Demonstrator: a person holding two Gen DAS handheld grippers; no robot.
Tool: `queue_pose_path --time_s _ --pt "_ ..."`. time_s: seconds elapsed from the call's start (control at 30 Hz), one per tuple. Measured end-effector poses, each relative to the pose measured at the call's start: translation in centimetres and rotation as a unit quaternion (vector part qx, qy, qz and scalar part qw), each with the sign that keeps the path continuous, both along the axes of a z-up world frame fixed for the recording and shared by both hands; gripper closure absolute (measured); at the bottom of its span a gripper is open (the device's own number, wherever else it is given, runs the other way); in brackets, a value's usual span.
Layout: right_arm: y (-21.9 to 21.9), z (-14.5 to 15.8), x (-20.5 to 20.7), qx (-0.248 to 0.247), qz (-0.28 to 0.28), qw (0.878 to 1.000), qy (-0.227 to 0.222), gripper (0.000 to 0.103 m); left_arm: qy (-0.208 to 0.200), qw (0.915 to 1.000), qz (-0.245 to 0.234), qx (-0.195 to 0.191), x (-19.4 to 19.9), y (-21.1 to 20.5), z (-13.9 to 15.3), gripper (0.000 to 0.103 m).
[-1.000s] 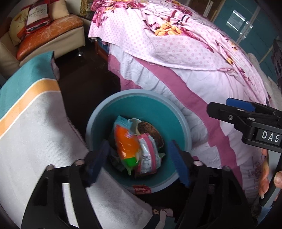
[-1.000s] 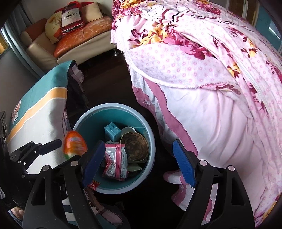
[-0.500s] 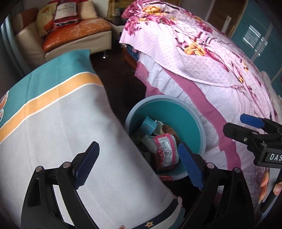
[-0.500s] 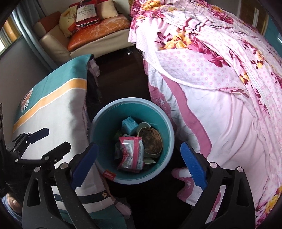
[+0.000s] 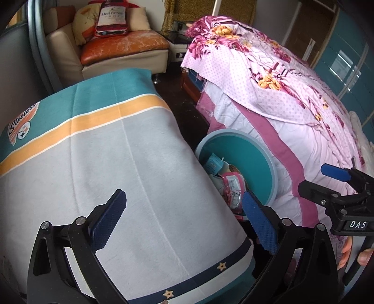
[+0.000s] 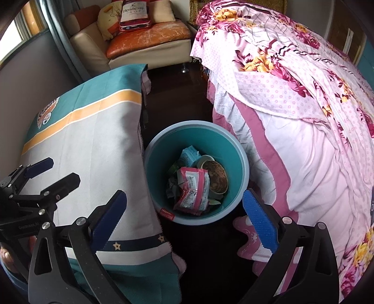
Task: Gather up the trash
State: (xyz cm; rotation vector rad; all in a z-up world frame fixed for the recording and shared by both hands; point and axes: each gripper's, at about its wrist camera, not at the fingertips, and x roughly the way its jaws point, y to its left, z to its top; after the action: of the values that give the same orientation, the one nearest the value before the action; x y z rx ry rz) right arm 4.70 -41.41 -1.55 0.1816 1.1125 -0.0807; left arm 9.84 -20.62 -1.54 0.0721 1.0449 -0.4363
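Grey, teal, orange-striped blanket (image 6: 93, 149) with star border covers surface at left. Pink floral bedspread (image 6: 292, 77) drapes over bed at right, plain pink sheet (image 6: 311, 168) below. Far back: cream sofa (image 5: 121, 58) with orange seat cushion (image 5: 121, 48), bottle-print pillow (image 5: 111, 19) on top. Pink slipper (image 6: 247, 236) on dark floor (image 6: 177, 98).

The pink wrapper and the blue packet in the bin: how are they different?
The pink wrapper lies on top of the pile, near the middle of the teal bin; the blue packet sits behind it, half buried. The pink wrapper looks larger, with white panels; the blue packet is plain light blue. Both are crumpled.
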Motion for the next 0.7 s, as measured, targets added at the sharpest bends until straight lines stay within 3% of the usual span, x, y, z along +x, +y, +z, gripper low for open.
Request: queue_pose_path --time_s 0.7 --pt "3.3 -0.7 -1.5 -0.018 0.015 1.0 0.008 0.008 -0.008 0.9992 0.037 -0.013 -1.5 3.9 0.5 0.004"
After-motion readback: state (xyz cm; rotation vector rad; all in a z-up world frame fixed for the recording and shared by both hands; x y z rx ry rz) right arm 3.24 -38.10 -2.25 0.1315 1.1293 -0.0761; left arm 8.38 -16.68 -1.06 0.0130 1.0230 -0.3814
